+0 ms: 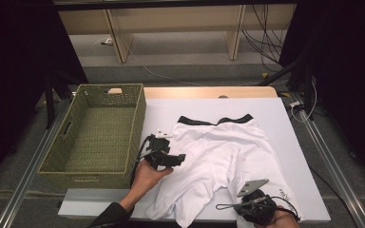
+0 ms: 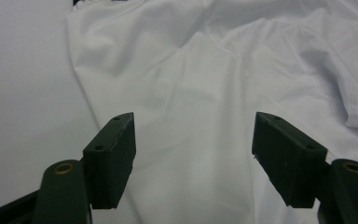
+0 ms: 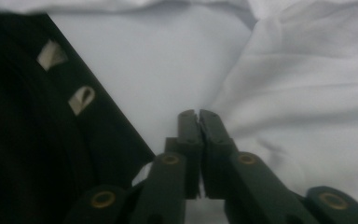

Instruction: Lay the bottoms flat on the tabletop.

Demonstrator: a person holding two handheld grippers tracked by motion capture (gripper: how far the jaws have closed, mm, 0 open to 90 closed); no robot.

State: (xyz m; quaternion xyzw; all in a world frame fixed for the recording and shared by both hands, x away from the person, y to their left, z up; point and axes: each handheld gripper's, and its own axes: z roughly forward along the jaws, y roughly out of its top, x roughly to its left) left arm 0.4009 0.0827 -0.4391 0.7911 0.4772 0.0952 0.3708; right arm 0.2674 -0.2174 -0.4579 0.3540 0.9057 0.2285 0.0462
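White shorts point(image 1: 218, 147) with a black waistband point(image 1: 197, 121) lie spread on the white table top point(image 1: 278, 128), legs toward the person. My left gripper point(image 1: 179, 157) is over the shorts' left side. In the left gripper view its jaws stand wide open point(image 2: 193, 140) above the white cloth point(image 2: 214, 70), with nothing between them. My right gripper point(image 1: 218, 207) is at the front edge by the right leg. In the right gripper view it is shut point(image 3: 198, 114) at the cloth's edge point(image 3: 307, 84), which puckers toward the tips.
An empty green woven basket point(image 1: 140, 118) stands at the table's left, close beside my left gripper. The table's front edge runs just behind my right gripper. Beyond the far edge are wooden shelf legs and loose cables on the floor.
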